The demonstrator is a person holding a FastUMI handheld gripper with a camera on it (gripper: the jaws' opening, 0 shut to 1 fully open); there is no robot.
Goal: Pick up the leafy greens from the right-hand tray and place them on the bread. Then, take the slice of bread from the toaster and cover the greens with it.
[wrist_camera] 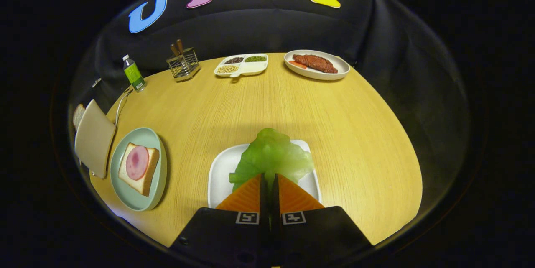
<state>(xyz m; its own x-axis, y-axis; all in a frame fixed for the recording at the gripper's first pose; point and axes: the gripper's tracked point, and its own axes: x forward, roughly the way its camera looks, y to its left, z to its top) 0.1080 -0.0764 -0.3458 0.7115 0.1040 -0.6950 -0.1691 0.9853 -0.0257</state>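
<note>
At the worktop's near edge, the tool (269, 180) was clamped on the greens (271, 157) over the white tray (219, 172); thin leaf could tear or slip.

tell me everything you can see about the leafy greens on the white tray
The leafy greens are one pale green, crinkled lettuce-like leaf with ruffled edges and a slightly glossy, possibly artificial look. It lies on the white tray, its far tip reaching just past the tray's far rim over the wooden table. The gripper has its orange jaws closed almost together at the leaf's near edge, which sits in the narrow gap between them, so they appear to pinch it. Whether it is lifted yet is unclear.
</note>
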